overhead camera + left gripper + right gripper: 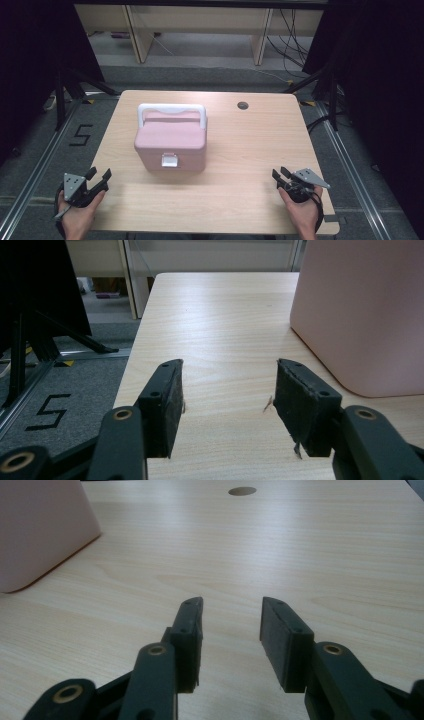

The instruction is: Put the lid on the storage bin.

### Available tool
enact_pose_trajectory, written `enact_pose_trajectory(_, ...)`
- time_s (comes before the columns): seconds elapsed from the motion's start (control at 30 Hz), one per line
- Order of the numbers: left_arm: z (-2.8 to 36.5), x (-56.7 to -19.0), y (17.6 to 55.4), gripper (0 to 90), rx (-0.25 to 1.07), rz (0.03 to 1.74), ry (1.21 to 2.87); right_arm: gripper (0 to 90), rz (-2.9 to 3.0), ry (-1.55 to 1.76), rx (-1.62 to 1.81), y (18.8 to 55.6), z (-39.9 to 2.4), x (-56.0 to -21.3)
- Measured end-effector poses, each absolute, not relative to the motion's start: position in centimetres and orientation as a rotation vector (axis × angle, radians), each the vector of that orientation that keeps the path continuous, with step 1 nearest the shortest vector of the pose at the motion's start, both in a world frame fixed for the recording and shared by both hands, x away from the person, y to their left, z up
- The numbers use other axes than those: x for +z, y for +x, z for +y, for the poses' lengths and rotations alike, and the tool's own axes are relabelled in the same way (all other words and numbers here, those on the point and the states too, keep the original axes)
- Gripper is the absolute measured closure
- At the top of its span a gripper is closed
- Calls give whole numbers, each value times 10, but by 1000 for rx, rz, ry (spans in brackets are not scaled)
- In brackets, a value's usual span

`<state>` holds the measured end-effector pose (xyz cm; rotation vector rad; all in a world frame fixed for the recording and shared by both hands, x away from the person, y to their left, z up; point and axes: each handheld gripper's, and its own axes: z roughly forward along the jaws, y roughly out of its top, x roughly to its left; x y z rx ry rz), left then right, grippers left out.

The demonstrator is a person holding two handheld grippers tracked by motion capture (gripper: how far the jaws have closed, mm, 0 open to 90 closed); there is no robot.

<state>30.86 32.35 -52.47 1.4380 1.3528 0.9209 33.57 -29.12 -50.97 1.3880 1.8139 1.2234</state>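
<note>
Both claws are held spread and empty: left gripper, right gripper. From the left, the nearer, the pink box is seen at one o'clock.

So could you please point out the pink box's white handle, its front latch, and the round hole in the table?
white handle (172, 107): high view, top bar.
front latch (169, 161): high view, middle of the clasp.
round hole (243, 105): high view, its centre.

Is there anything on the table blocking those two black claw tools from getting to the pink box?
Nothing visible does. Bare wood of the light wooden table lies between the pink plastic box with a white handle and both the left gripper and the right gripper. Both stand open and empty.
</note>
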Motion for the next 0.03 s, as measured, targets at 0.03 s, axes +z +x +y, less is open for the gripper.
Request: enact_pose_trajectory(0.03,323,-525,309,439,923,1354,1438,611,1829,1388,1216,335,-292,-510)
